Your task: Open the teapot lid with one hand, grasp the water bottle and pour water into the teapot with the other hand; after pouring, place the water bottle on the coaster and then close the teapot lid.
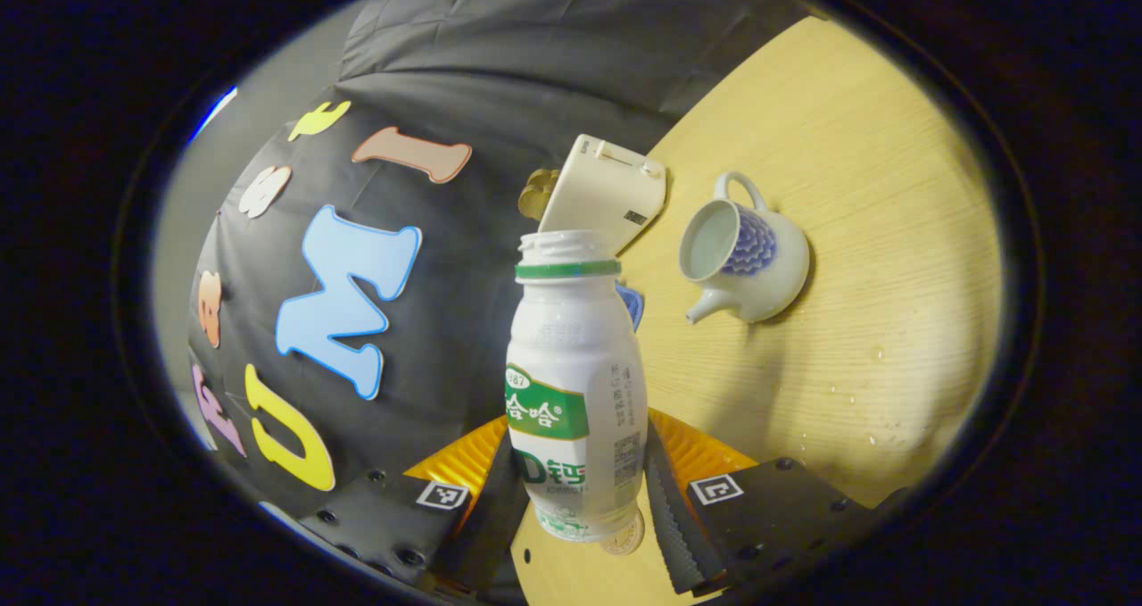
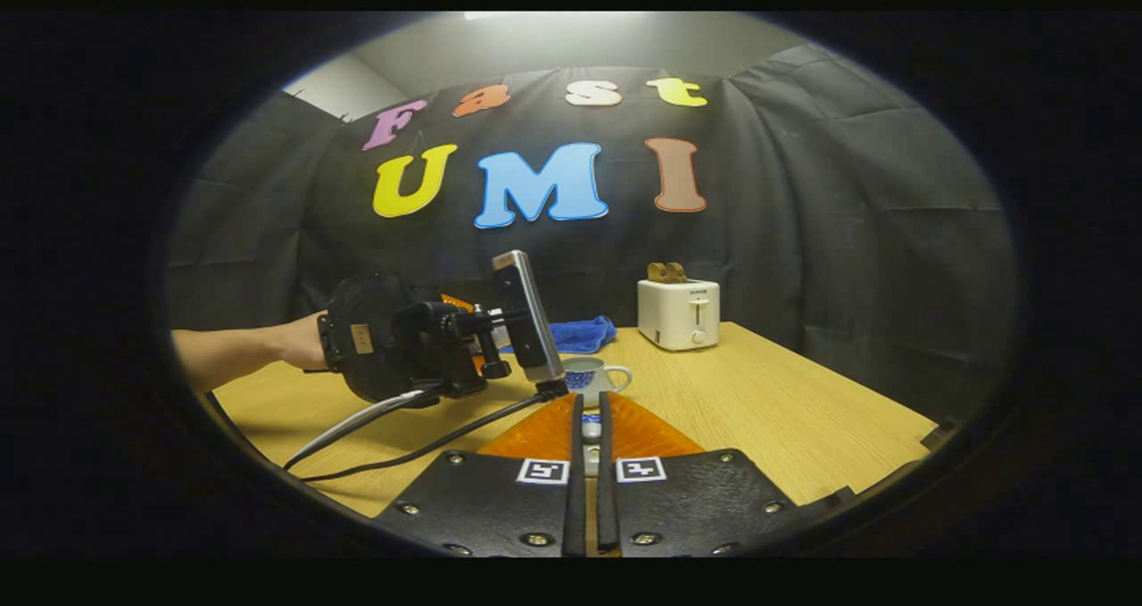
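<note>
In the left gripper view my left gripper (image 1: 584, 477) is shut on a white plastic water bottle (image 1: 575, 365) with a green label and no cap. The bottle stands between the fingers, its open neck pointing away. To its right the white-and-blue teapot (image 1: 745, 262) sits lidless on the wooden table (image 1: 874, 231), its mouth open and its spout toward me. In the right gripper view my right gripper (image 2: 590, 414) is closed on a small white-and-blue piece, the teapot lid (image 2: 591, 427). The teapot (image 2: 596, 376) stands just beyond its fingertips.
A white toaster (image 2: 678, 313) with toast stands at the back of the table, with a blue cloth (image 2: 578, 333) left of it. A hand holds the left gripper's body (image 2: 393, 343), and cables trail over the table. Water drops (image 1: 879, 410) lie near the teapot.
</note>
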The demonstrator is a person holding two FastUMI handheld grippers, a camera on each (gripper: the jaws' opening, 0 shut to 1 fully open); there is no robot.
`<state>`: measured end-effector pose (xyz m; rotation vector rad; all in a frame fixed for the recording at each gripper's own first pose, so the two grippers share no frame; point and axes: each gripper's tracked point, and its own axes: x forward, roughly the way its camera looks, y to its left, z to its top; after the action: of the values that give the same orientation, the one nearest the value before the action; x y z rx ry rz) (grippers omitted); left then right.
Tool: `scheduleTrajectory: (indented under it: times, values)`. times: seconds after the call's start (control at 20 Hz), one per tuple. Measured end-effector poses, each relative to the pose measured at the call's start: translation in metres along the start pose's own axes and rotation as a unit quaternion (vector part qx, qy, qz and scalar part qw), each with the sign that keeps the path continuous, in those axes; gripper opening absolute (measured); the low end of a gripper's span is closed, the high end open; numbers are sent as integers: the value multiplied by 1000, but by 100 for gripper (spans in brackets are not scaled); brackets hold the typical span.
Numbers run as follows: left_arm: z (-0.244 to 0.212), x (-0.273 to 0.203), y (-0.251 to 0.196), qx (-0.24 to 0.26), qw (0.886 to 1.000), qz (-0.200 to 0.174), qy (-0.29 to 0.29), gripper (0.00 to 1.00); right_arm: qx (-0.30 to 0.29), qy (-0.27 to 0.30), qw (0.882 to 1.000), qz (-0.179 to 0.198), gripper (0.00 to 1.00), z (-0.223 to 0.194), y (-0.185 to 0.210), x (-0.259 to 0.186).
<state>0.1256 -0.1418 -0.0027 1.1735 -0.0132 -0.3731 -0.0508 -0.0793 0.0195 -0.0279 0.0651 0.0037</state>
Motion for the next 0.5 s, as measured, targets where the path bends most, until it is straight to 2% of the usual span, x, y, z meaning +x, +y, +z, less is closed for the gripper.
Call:
scheduleTrajectory:
  times: [0.15,0.2,0.25,0.3,0.35,0.5]
  values:
    - [-18,-9,2,-74,997,0,4,82,-9,1,1000,9,5,2,9,11]
    - [-23,-12,-1,-107,994,-6,2,67,-12,0,1000,13,5,1,12,16]
    - [-24,-13,-3,-137,990,-12,-3,75,-16,0,1000,14,5,3,13,21]
    - [-24,-9,-5,-162,987,-14,-3,82,-19,0,1000,16,13,3,14,27]
    - [-26,-5,-6,-184,983,-16,-3,82,-21,1,1000,18,5,3,16,35]
    - [-27,-3,-3,-234,972,6,-9,82,-22,5,999,23,5,3,19,55]
